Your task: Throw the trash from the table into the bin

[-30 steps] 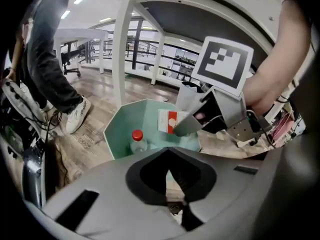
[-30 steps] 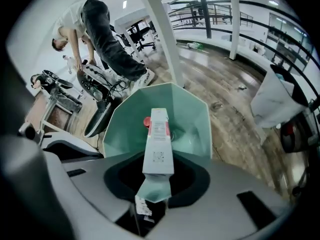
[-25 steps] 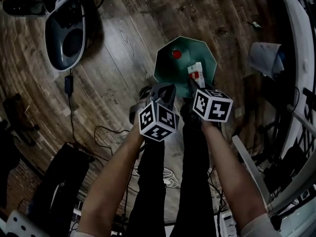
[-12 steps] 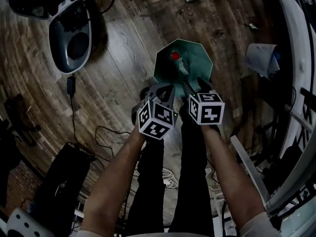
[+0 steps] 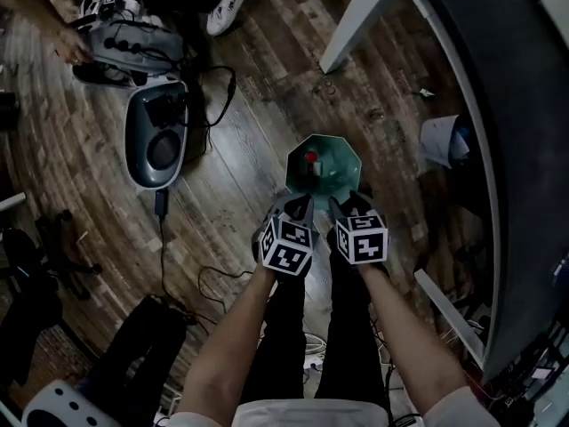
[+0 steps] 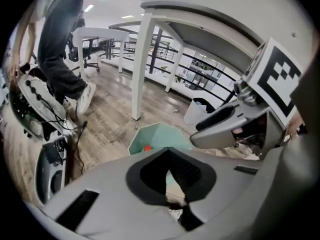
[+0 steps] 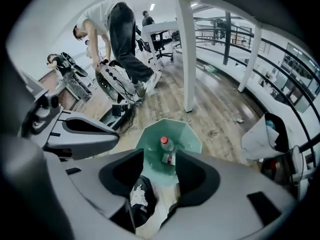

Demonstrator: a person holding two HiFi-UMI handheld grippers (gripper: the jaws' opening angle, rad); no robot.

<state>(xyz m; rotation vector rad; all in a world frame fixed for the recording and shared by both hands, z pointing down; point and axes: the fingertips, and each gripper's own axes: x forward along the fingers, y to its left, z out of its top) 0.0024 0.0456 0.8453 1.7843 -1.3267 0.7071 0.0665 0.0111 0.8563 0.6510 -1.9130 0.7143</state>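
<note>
You are standing beside the dark-topped table [image 5: 520, 87], no trash showing on the stretch of it in view, and looking steeply down at the wooden floor [image 5: 240, 123]. There the teal eight-sided bin [image 5: 345, 169] is sitting just ahead of your feet, with both grippers hovering side by side above its near rim. The left gripper [image 6: 168, 155] is showing its fingertips meeting, with nothing caught between them. The right gripper [image 7: 161, 154] is standing part open, its jaws having just been closing a little, and nothing is lying between them either; only the bin and the floor are showing through the gap. The task's trash, a small plastic bottle [image 7: 169, 153] with a white-and-red label, is already resting inside the bin, its red cap [image 7: 163, 141] pointing toward the far wall. By its look it is a light, thin-walled thing: stiff enough to lift, yet likely to be giving under a hard squeeze. It is also smooth and round enough to be rolling or slipping out of flat pads. Were you taking hold of such a piece again, the labelled middle of the body, gripped across its width, is looking like the safest place. The narrow neck and the cap are looking less secure.
</note>
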